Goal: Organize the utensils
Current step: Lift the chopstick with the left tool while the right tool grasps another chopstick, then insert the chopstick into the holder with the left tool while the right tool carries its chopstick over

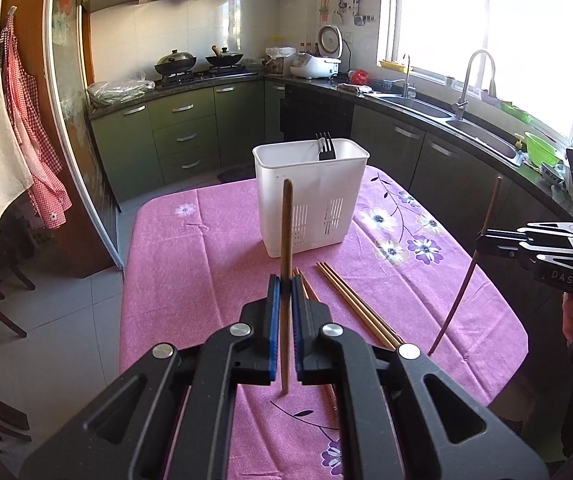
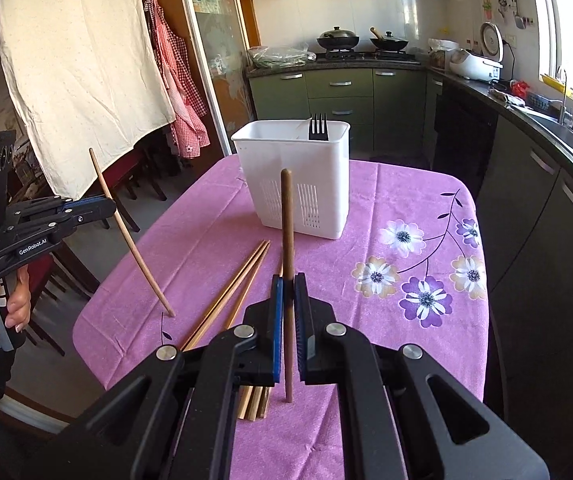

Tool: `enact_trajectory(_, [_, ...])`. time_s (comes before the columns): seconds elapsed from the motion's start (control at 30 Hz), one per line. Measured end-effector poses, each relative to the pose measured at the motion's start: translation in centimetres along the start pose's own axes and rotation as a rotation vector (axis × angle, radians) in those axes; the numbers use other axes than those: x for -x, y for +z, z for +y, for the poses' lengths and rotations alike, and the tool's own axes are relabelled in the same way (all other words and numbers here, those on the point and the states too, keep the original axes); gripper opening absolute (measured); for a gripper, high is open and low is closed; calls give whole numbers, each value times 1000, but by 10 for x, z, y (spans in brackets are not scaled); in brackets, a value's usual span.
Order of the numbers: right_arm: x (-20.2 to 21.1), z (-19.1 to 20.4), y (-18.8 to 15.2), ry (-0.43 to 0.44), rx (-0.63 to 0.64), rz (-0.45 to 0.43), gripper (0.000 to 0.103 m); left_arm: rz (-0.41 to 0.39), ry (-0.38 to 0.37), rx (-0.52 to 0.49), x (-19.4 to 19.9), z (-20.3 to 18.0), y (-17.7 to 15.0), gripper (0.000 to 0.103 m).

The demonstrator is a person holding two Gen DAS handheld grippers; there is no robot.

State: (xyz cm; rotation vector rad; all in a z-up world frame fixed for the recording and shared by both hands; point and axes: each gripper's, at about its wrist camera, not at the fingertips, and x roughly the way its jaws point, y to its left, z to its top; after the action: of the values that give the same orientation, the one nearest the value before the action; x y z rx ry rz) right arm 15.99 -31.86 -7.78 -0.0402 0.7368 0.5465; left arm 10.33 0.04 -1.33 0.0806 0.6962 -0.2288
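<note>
Left gripper (image 1: 285,280) clamped on a light brown wooden chopstick (image 1: 286,240), held nearly upright in front of the white plastic slotted utensil holder (image 1: 310,200). Right gripper (image 2: 288,280) clamped on a darker brown wooden chopstick (image 2: 287,232), also upright before the holder. Best to carry each stick above the holder's rim, keep it vertical, lower it beside the black metal fork (image 2: 318,127), then release. More wooden chopsticks (image 2: 230,296) lying on the pink flowered tablecloth (image 2: 366,208), near the holder. Readable: "GenRobot.AI" on the left gripper, "DAS" on the right.
</note>
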Motion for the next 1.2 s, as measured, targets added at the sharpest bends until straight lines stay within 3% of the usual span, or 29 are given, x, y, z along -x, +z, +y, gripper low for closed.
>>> enact_trajectory(0.3, [-1, -1, 3, -7, 3, -4, 6, -8, -9, 2, 3, 1, 4, 6])
enact_trajectory(0.5, [10, -1, 23, -5, 8, -39, 6, -20, -27, -3, 7, -2, 22, 6])
enact_trajectory(0.73, [35, -2, 78, 3, 30, -116, 6, -88, -48, -7, 20, -8, 76, 6])
enact_trajectory(0.93, [48, -10, 121, 23, 22, -177, 6, -204, -52, -11, 31, -13, 139, 6])
enact_trajectory(1.2, [45, -20, 173, 15, -2, -252, 6, -338, -3, -5, 5, -19, 196, 6])
